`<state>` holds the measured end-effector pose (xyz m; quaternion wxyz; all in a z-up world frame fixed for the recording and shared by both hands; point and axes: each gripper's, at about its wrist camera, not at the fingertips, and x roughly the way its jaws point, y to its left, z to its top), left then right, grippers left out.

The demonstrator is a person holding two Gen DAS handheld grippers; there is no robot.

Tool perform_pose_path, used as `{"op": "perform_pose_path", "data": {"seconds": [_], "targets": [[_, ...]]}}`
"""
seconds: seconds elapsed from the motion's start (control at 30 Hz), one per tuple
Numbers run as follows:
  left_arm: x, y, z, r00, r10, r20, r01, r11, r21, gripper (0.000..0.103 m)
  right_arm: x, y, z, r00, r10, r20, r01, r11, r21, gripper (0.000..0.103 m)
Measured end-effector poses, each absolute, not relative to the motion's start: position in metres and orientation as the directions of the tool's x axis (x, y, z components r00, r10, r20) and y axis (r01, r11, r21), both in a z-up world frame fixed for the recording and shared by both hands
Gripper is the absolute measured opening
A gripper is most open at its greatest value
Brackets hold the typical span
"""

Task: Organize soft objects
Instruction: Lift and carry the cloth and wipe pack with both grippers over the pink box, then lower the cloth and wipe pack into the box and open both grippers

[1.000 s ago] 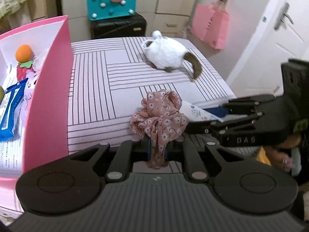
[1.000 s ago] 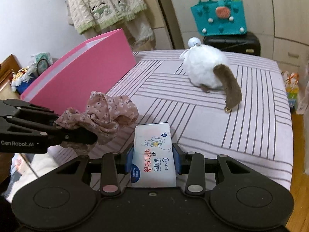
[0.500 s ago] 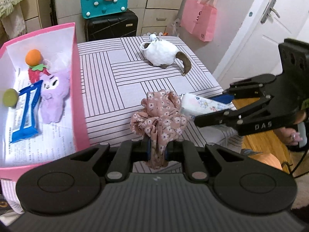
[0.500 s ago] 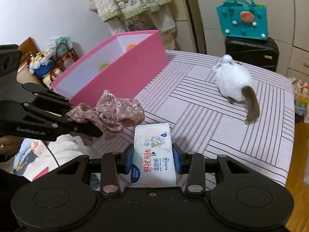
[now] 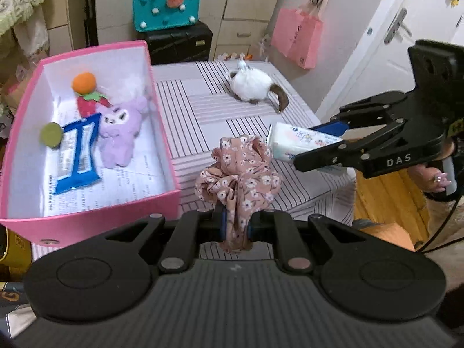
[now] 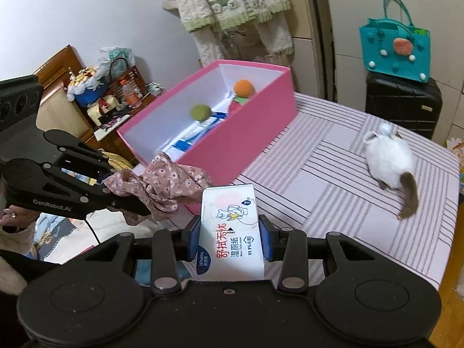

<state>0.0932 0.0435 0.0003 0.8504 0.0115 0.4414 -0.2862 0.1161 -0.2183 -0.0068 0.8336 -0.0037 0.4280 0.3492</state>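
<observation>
My left gripper (image 5: 235, 226) is shut on a pink floral scrunchie (image 5: 239, 171) and holds it above the table's near edge, just right of the pink box (image 5: 162, 133). The scrunchie also shows in the right wrist view (image 6: 162, 185). My right gripper (image 6: 230, 243) is shut on a white wet-wipes pack (image 6: 230, 232), held to the right of the scrunchie; the pack shows in the left wrist view (image 5: 298, 142). The box (image 6: 249, 133) holds a purple plush (image 5: 119, 133), a strawberry toy (image 5: 87, 92), a green ball (image 5: 51, 134) and a blue packet (image 5: 76, 156).
A white furry toy with a brown tail (image 5: 255, 87) lies at the far side of the striped table (image 6: 333, 179). A black suitcase (image 5: 177, 43) with a teal bag (image 5: 166, 0) stands behind. A pink bag (image 5: 295, 37) hangs by the door.
Both grippers have risen and pulled back from the table with their loads. The view now looks down into the pink box.
</observation>
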Motion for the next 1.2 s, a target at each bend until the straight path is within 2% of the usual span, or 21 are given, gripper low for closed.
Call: {"op": "perform_pose_path", "data": {"seconds": [0.2,0.4,0.53,0.7,0.8,0.9,1.1,1.2], "targets": [[0.091,0.084,0.016,0.539,-0.505,-0.675,0.466,0.846,-0.261,0.012,0.121,-0.191,0.007,0.406,0.576,-0.709,-0.614,0.747,0.255,0.045],[0.111,0.125,0.017,0.592,-0.456,-0.665,0.398,0.883,-0.251,0.012,0.134,-0.172,0.013,0.425,0.579,-0.696,-0.625,0.743,0.238,0.046],[0.127,0.142,0.013,0.612,-0.394,-0.686,0.361,0.91,-0.201,0.012,0.144,-0.159,0.016,0.425,0.596,-0.682,-0.637,0.732,0.242,0.046],[0.155,0.14,0.006,0.578,-0.347,-0.738,0.391,0.912,-0.123,0.014,0.16,-0.133,0.025,0.427,0.611,-0.666,-0.678,0.704,0.211,0.046],[0.177,0.131,-0.009,0.52,-0.324,-0.791,0.443,0.893,-0.075,0.016,0.171,-0.111,0.027,0.432,0.613,-0.661,-0.72,0.676,0.156,0.046],[0.193,0.126,-0.03,0.516,-0.253,-0.818,0.421,0.907,-0.015,0.016,0.183,-0.091,0.024,0.443,0.606,-0.661,-0.747,0.657,0.102,0.046],[0.206,0.123,-0.05,0.432,-0.289,-0.854,0.47,0.881,-0.06,0.016,0.2,-0.063,0.01,0.388,0.59,-0.708,-0.789,0.609,0.076,0.046],[0.207,0.122,-0.052,0.43,-0.271,-0.861,0.478,0.877,-0.037,0.016,0.205,-0.051,0.001,0.371,0.563,-0.739,-0.804,0.593,0.048,0.046]]}}
